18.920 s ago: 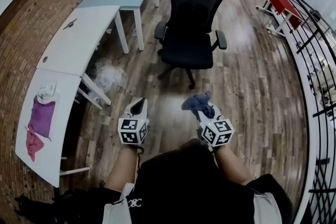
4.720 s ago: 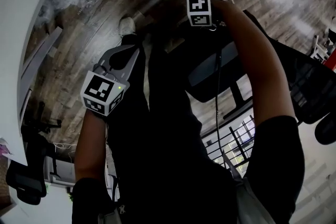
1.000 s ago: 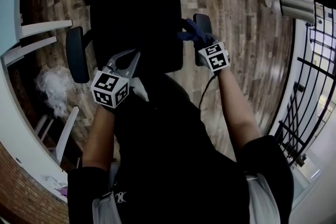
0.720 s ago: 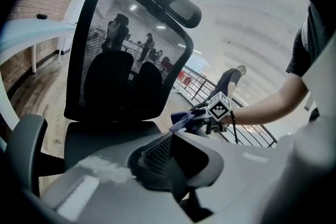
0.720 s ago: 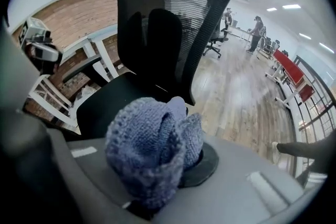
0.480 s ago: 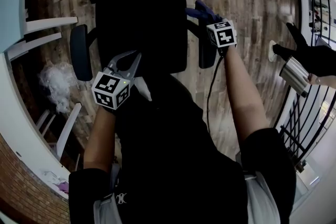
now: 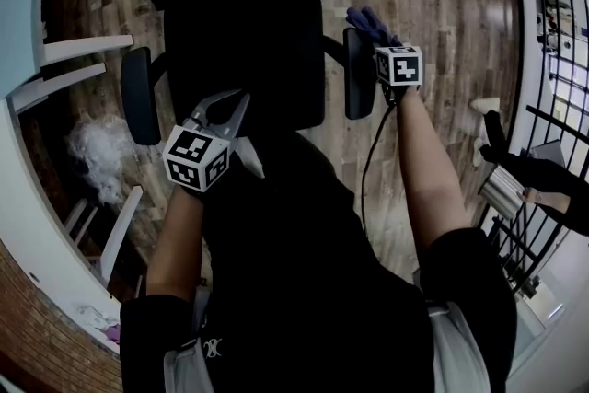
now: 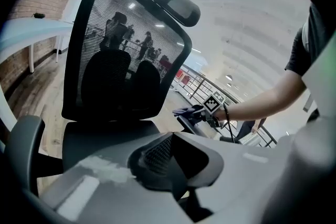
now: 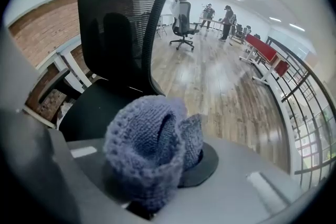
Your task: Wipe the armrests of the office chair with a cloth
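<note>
The right gripper (image 9: 157,168) has its jaws clenched on a bunched blue cloth (image 9: 149,147), which sits at the far end of the right armrest (image 7: 359,87), at one o'clock in the head view. The left gripper (image 7: 232,109), at ten o'clock, has its jaws closed together on nothing, facing the office chair (image 8: 126,50).

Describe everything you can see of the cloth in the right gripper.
The cloth is a blue-grey knitted piece that looks soft and thick, with a bobbled edge. It is bunched into folds and pinched between the jaws of the right gripper, with its free part bulging ahead of them. In the head view it sits at the far end of the armrest, seemingly touching the pad.
</note>
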A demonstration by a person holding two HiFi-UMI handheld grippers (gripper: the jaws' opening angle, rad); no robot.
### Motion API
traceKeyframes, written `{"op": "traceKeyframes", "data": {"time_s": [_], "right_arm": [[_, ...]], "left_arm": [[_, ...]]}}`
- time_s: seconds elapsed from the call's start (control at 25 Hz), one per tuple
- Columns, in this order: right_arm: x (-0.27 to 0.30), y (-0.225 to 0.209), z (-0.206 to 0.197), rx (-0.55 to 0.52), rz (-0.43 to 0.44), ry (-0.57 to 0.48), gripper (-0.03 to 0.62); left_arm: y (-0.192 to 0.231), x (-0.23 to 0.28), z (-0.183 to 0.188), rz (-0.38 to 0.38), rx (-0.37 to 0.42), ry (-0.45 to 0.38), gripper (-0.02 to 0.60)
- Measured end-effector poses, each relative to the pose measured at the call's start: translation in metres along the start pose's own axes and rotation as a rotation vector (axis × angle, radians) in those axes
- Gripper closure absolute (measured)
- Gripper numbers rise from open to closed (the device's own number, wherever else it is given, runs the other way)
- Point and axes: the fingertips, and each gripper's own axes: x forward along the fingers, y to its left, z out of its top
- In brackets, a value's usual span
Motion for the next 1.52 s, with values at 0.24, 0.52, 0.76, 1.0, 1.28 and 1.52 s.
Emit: {"op": "traceKeyframes", "data": {"time_s": [0.24, 0.52, 0.76, 1.0, 1.28, 1.52], "right_arm": [[-0.011, -0.002, -0.026, 0.028, -0.013, -0.007, 0.543], [-0.03, 0.006, -0.067, 0.119, -0.017, -0.001, 0.543], [-0.052, 0.026, -0.107, 0.097, -0.031, 0.024, 0.543], [-0.076, 0.059, -0.152, 0.056, -0.04, 0.056, 0.543], [-0.092, 0.089, -0.184, 0.06, -0.02, 0.107, 0.543], [-0.087, 0.091, -0.178, 0.074, 0.026, 0.121, 0.543]], "left_arm": [[-0.003, 0.0, 0.004, -0.024, 0.018, 0.002, 0.578], [-0.004, -0.003, 0.003, -0.039, 0.04, 0.018, 0.578], [-0.001, -0.003, 0.006, -0.051, 0.056, 0.018, 0.578], [-0.002, -0.003, 0.003, -0.068, 0.069, 0.024, 0.578], [-0.004, 0.001, 0.001, -0.09, 0.068, 0.033, 0.578], [-0.001, 0.002, -0.001, -0.088, 0.061, 0.034, 0.578]]}}
